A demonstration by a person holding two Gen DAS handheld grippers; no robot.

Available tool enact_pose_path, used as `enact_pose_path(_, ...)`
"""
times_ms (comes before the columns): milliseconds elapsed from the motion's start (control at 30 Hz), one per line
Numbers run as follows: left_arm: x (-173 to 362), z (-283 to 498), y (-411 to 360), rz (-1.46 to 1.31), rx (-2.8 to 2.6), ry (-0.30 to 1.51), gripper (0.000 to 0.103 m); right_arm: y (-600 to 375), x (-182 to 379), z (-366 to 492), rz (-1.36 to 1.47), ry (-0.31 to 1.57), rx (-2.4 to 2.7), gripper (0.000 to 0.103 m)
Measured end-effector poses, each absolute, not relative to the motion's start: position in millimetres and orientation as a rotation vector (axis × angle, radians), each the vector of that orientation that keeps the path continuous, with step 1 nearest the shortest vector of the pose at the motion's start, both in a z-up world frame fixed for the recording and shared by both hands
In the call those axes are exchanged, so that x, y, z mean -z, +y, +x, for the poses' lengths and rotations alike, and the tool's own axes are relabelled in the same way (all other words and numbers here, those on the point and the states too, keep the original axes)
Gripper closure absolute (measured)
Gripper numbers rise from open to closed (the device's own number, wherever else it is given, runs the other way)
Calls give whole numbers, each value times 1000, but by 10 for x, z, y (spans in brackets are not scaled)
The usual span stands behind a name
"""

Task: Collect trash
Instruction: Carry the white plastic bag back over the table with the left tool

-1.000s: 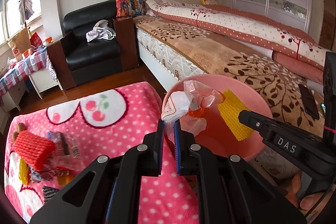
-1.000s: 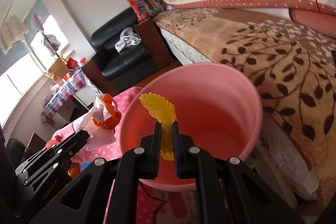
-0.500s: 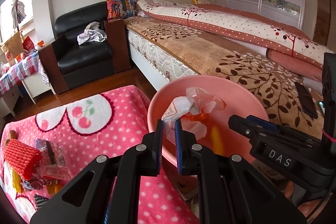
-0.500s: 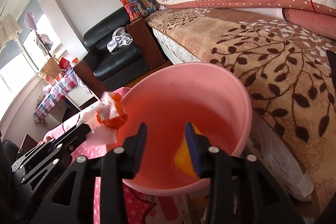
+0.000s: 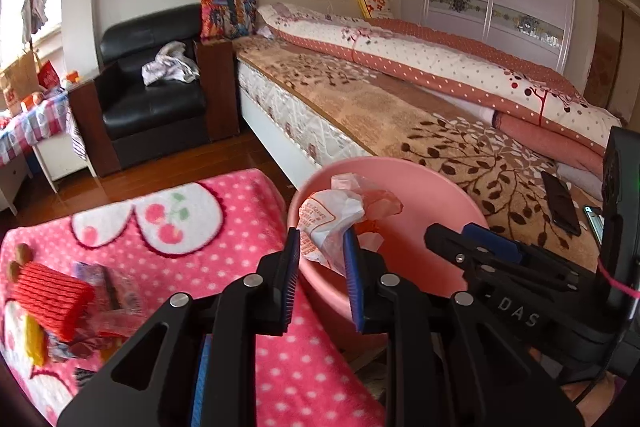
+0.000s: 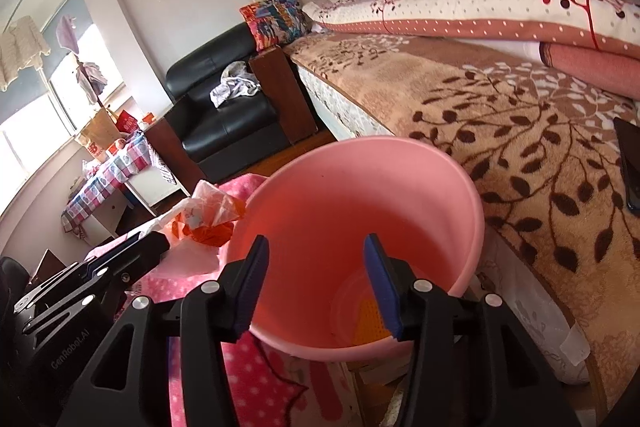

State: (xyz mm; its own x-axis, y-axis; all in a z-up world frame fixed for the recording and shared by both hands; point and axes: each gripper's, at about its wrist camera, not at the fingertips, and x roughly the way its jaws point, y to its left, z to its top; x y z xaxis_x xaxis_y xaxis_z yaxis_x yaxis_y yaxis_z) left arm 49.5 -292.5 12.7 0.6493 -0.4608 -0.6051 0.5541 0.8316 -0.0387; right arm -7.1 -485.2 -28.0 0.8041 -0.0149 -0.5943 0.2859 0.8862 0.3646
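A pink bucket [image 5: 432, 195] [image 6: 460, 203] stands between the pink dotted blanket and the bed. My left gripper [image 5: 320, 255] has its jaws parted, with a crumpled white and orange plastic wrapper [image 5: 332, 219] still between them at the bucket's left rim; the wrapper also shows in the right wrist view [image 6: 208, 215]. My right gripper [image 6: 316, 275] is open and empty over the bucket's mouth. A yellow foam net [image 6: 370, 319] lies on the bucket's bottom. More trash lies on the blanket at the left: a red foam net [image 5: 48, 291] and several wrappers [image 5: 108, 291].
The pink dotted blanket [image 5: 224, 239] covers the surface at the left. The bed [image 5: 400, 115] with a brown leaf cover runs along the right; a black phone [image 5: 560, 199] lies on it. A black armchair [image 5: 148, 99] stands at the back.
My right gripper has opened wide and the yellow foam net has dropped to the bucket's bottom. My left gripper's jaws have parted around the plastic wrapper at the bucket's rim.
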Motion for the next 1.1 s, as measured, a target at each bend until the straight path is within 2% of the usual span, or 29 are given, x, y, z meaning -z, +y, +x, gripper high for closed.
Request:
enact_pose_path(500,-341,347,-2058,99,438,613,81,-4058,-97,-333,363,532,28,49)
enact_pose_path(1100,-37,193,-1375,108,335,702,81,-3205,-21,-379,279,605,-112,49)
